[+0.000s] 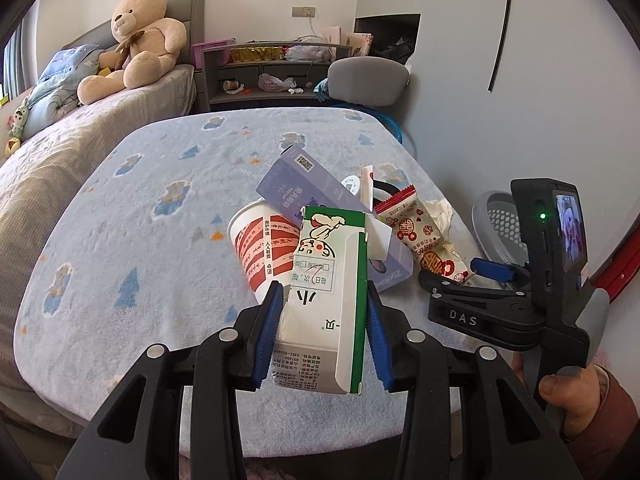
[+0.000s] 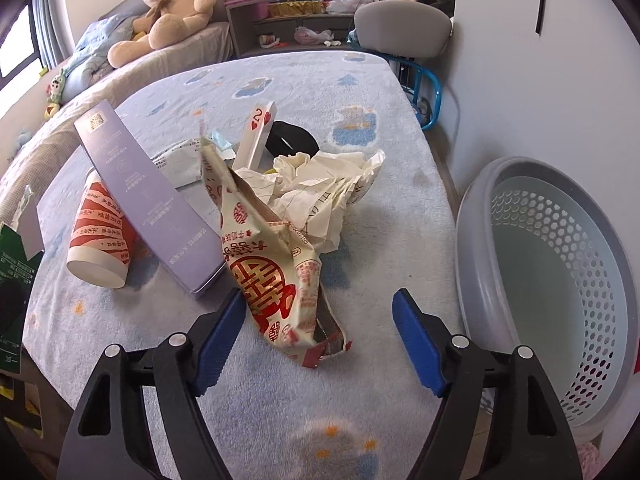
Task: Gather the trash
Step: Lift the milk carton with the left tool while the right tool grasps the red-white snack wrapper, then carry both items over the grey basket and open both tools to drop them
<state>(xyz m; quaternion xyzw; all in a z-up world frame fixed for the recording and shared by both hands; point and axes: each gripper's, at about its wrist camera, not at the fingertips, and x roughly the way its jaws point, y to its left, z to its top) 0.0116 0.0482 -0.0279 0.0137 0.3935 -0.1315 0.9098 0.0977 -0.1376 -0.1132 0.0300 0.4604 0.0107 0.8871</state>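
Observation:
My left gripper (image 1: 322, 292) is shut on a white and green carton (image 1: 328, 300), held above the blue blanket-covered table (image 1: 120, 240). Behind it lie a red and white paper cup (image 1: 264, 248), a long purple box (image 1: 312, 192) and a red and cream snack wrapper (image 1: 424, 236). My right gripper (image 2: 320, 304) is open around the near end of the snack wrapper (image 2: 272, 276), which lies on the table. Crumpled paper (image 2: 320, 184), the purple box (image 2: 148, 196) and the cup (image 2: 100, 236) lie beyond. The carton shows at the left edge of the right wrist view (image 2: 16, 264).
A grey perforated bin (image 2: 560, 280) stands off the table's right edge, also in the left wrist view (image 1: 496, 220). A playing-card box (image 2: 258, 136) and a black ring (image 2: 292, 138) lie further back. A grey chair (image 2: 404, 24), shelf and bed with teddy bear (image 2: 176, 0) stand beyond.

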